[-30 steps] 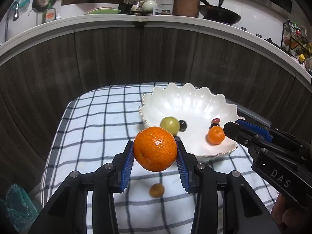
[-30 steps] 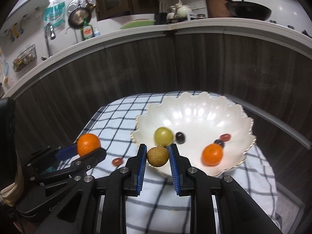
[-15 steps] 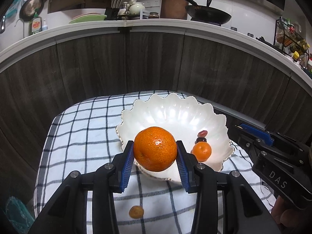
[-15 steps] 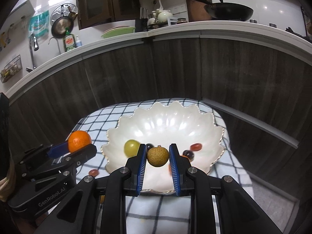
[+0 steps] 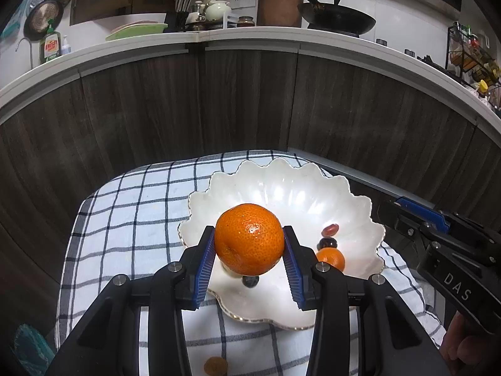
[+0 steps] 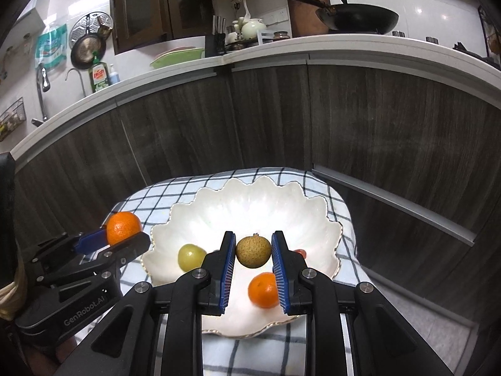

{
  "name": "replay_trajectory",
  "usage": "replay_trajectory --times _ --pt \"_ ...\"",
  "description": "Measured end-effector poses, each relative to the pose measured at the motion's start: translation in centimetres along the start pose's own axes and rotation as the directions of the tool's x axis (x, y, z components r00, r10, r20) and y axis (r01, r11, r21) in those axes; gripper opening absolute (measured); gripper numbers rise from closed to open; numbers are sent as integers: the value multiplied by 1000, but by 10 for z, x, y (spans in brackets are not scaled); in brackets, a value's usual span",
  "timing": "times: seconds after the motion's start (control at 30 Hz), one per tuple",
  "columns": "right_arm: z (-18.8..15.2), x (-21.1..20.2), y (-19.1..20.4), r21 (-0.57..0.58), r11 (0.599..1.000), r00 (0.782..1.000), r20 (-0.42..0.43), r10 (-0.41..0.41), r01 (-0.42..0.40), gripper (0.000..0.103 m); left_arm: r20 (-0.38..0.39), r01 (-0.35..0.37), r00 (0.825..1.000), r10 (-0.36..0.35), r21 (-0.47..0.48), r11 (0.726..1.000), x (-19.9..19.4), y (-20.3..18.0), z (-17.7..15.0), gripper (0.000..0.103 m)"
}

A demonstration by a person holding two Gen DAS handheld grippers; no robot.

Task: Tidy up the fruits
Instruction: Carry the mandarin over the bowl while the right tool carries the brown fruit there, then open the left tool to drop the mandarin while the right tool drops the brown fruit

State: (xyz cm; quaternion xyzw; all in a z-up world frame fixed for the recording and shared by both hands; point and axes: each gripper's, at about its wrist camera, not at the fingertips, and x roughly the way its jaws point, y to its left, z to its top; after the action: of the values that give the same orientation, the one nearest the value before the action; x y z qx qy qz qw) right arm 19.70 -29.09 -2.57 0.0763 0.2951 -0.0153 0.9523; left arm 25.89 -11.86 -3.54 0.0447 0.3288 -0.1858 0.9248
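My left gripper [image 5: 249, 244] is shut on a large orange [image 5: 249, 239] and holds it above the near left part of the white scalloped bowl [image 5: 281, 188]. My right gripper [image 6: 253, 252] is shut on a small brown speckled fruit [image 6: 253, 250] above the bowl [image 6: 244, 206]. In the bowl lie a small orange [image 6: 263, 289], a green fruit [image 6: 191, 257], a red grape [image 5: 330, 229] and a dark grape [image 5: 327, 243]. Another dark grape [image 5: 250, 281] shows under the large orange. A small brown fruit [image 5: 215, 366] lies on the cloth in front of the bowl.
The bowl stands on a blue-checked cloth [image 5: 131, 219] over a small table. Dark wood cabinet fronts [image 5: 219, 100] curve behind it under a white counter [image 5: 250, 36] with dishes and a wok [image 5: 336, 18]. The right gripper body [image 5: 454, 257] is at the right.
Both grippers have moved forward with their fruit and now hang over the bowl. The loose brown fruit on the cloth has slid toward the bottom of the left wrist view.
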Motion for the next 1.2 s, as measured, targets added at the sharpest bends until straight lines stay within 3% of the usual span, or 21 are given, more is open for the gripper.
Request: replay_trajectory --times 0.6,0.97,1.2 --pt "27 43 -12 -15 999 997 -69 -40 39 25 -23 -4 1000 5 35 999 40 2 34 41" --pt "29 73 -34 25 995 985 -148 -90 94 25 -89 67 994 -61 68 995 87 -11 46 42" --pt "24 85 -44 41 993 976 -191 -102 111 25 -135 77 989 -65 88 993 106 -23 44 43"
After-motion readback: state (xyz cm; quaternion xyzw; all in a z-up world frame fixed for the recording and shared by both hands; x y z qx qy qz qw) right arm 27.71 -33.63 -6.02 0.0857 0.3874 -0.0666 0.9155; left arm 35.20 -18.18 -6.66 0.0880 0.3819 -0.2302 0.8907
